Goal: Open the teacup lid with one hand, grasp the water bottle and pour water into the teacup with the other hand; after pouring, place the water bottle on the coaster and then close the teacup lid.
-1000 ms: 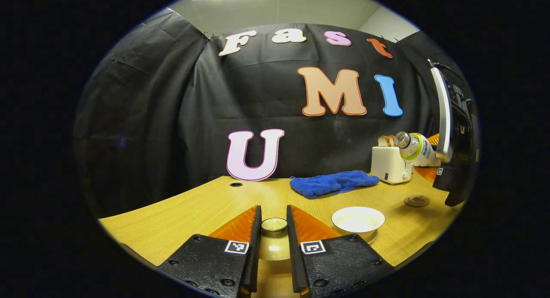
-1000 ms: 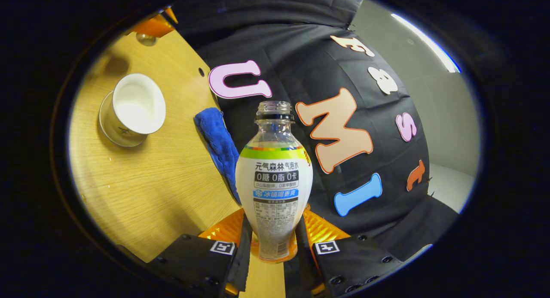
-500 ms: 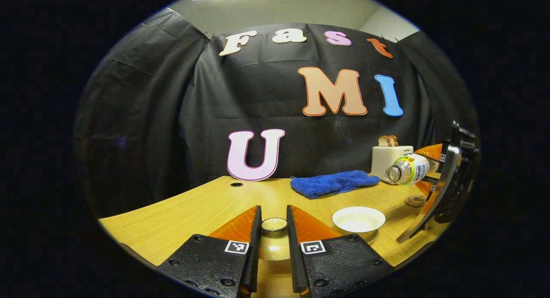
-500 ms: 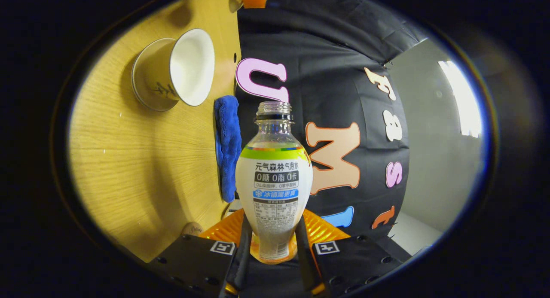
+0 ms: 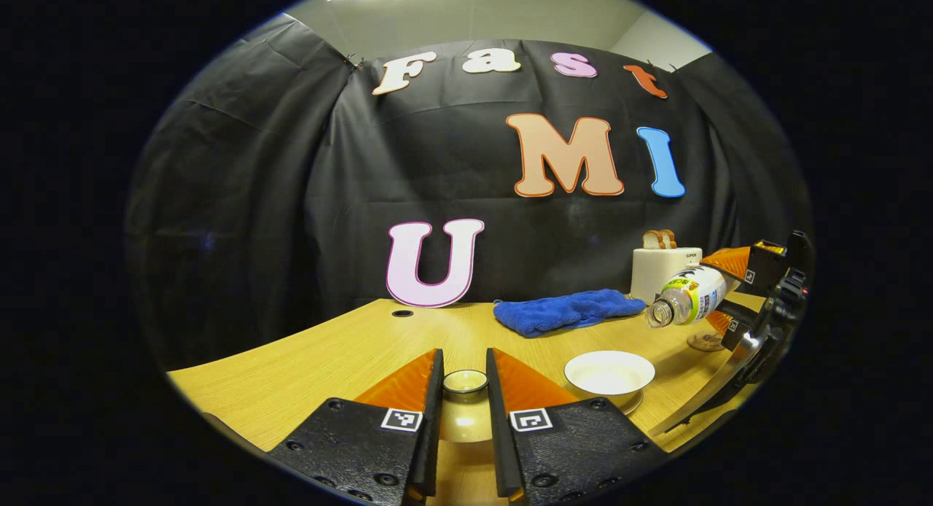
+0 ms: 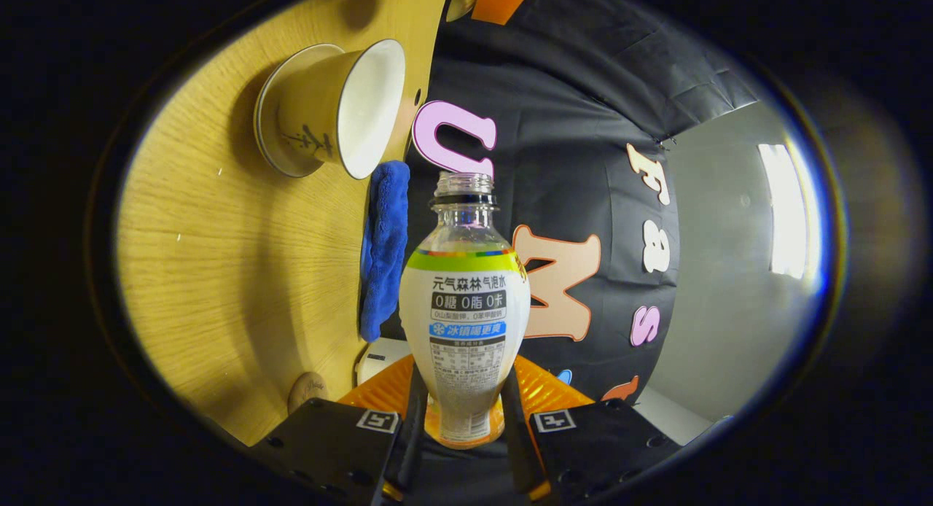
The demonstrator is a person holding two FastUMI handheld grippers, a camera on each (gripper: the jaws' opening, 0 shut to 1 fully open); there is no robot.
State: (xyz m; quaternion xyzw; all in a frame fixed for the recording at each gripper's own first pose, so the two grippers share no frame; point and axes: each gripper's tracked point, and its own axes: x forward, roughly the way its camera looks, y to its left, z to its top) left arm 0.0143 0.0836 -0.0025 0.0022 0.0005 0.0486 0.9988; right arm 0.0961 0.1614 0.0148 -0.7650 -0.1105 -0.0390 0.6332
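My left gripper point(image 5: 464, 371) is shut on the round knob of the teacup lid point(image 5: 465, 418), held low over the table in the left gripper view. To its right the uncovered white teacup point(image 5: 609, 371) stands on its saucer. The water bottle point(image 5: 689, 294) hangs tilted above and right of the cup, its uncapped mouth pointing down-left. My right gripper point(image 5: 738, 291) holds the bottle by its base. In the right gripper view my right gripper point(image 6: 463, 393) is shut on the white-labelled bottle point(image 6: 465, 309). The teacup point(image 6: 328, 109) sits up left, ahead of the bottle's mouth.
A round brown coaster point(image 5: 703, 340) lies right of the cup, below the bottle. A blue cloth point(image 5: 568, 309) and a cream toaster point(image 5: 663, 269) with bread stand at the back of the wooden table point(image 5: 313, 360). The coaster point(image 6: 307, 389) and cloth point(image 6: 383, 243) also appear beside the bottle.
The right gripper has tipped the bottle from mouth-up to mouth-down and brought it lower, toward the teacup. The left gripper and the lid have stayed still.
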